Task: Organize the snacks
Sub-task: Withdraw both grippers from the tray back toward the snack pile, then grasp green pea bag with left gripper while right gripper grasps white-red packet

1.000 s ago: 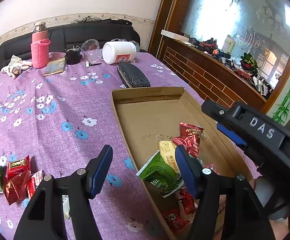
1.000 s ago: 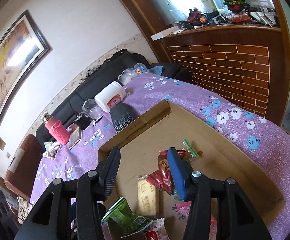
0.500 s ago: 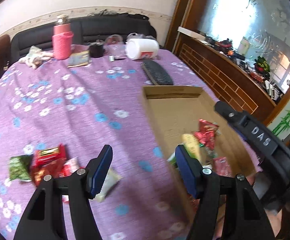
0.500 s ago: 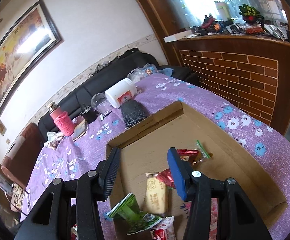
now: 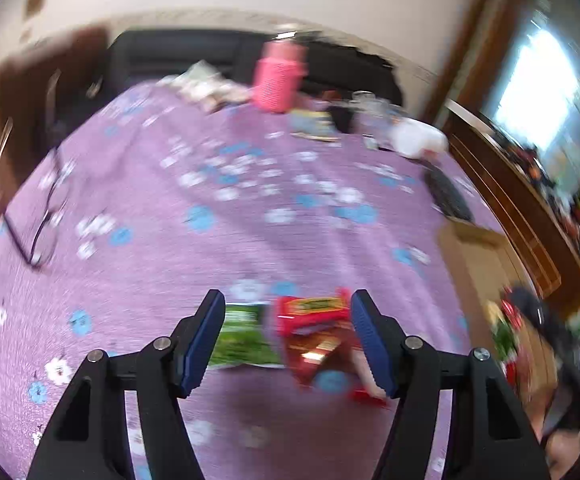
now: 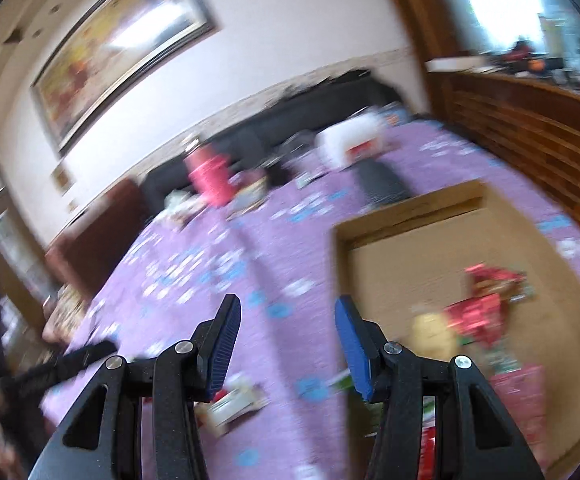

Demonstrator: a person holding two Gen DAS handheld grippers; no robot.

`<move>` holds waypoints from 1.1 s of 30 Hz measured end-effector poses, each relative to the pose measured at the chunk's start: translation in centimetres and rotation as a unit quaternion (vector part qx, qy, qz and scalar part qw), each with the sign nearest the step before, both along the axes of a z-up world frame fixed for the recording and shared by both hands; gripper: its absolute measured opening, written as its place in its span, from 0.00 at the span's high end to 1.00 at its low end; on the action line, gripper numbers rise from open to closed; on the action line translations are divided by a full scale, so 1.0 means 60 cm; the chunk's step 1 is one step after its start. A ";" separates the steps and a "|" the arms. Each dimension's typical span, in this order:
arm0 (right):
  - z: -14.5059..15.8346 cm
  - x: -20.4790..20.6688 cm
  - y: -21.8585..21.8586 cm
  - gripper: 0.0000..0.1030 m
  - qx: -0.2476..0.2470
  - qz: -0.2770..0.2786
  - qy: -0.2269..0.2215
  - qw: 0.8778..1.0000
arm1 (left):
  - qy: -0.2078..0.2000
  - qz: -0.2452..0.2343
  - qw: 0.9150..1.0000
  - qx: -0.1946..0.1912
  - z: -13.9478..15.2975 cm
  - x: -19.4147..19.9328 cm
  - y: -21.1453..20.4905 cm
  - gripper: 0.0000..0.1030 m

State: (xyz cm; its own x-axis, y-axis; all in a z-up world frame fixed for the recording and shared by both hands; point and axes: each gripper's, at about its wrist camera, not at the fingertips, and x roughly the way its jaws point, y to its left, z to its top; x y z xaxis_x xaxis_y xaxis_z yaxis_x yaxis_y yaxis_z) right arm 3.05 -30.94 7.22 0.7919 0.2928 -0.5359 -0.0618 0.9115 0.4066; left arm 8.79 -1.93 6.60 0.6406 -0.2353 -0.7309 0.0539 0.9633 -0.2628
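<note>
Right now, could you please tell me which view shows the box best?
The right wrist view: the box shows its far wall, floor and snacks inside, though blurred. The left wrist view catches only its corner at the right edge.

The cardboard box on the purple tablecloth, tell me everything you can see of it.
The cardboard box is a wide, shallow, open-topped tray of plain brown corrugated card with low walls. It lies flat on the flowered purple tablecloth, toward the brick-fronted counter side. Its far end is bare; several snack packets lie loose in the near part: red ones, a pale yellow one and something pink. A dark flat case lies just beyond its far wall. Neither tool touches it. Motion blur hides finer detail.
</note>
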 end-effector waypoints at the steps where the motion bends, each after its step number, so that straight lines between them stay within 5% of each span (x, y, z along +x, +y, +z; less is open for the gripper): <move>1: -0.005 0.002 0.009 0.49 0.004 0.013 0.005 1.000 | 0.012 0.009 1.000 -0.009 -0.008 0.009 0.018 0.38; 6: -0.023 0.009 0.032 0.49 0.011 0.043 0.026 0.999 | 0.072 0.010 0.997 -0.039 -0.045 0.035 0.046 0.41; 14: -0.029 0.013 0.039 0.49 0.014 0.052 0.035 0.998 | 0.104 0.012 0.995 0.006 -0.080 0.044 0.025 0.48; 19: -0.040 0.016 0.067 0.49 0.025 0.109 0.052 0.992 | 0.085 0.018 0.996 0.037 -0.082 0.044 0.013 0.62; 24: -0.053 0.017 0.102 0.48 0.021 0.155 0.062 0.986 | 0.074 0.026 0.996 0.054 -0.081 0.041 0.007 0.65; 33: -0.066 0.026 0.118 0.49 -0.005 0.152 0.058 0.987 | 0.056 0.028 0.997 0.053 -0.066 0.032 0.006 0.72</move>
State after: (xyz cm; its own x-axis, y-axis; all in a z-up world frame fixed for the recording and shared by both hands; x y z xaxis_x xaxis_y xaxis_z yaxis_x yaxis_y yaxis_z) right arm 4.61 -23.87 3.27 0.6017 0.5010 -0.6220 -0.2858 0.8623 0.4180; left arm 10.71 -1.56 2.67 0.5637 -0.1188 -0.8174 -0.0248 0.9867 -0.1604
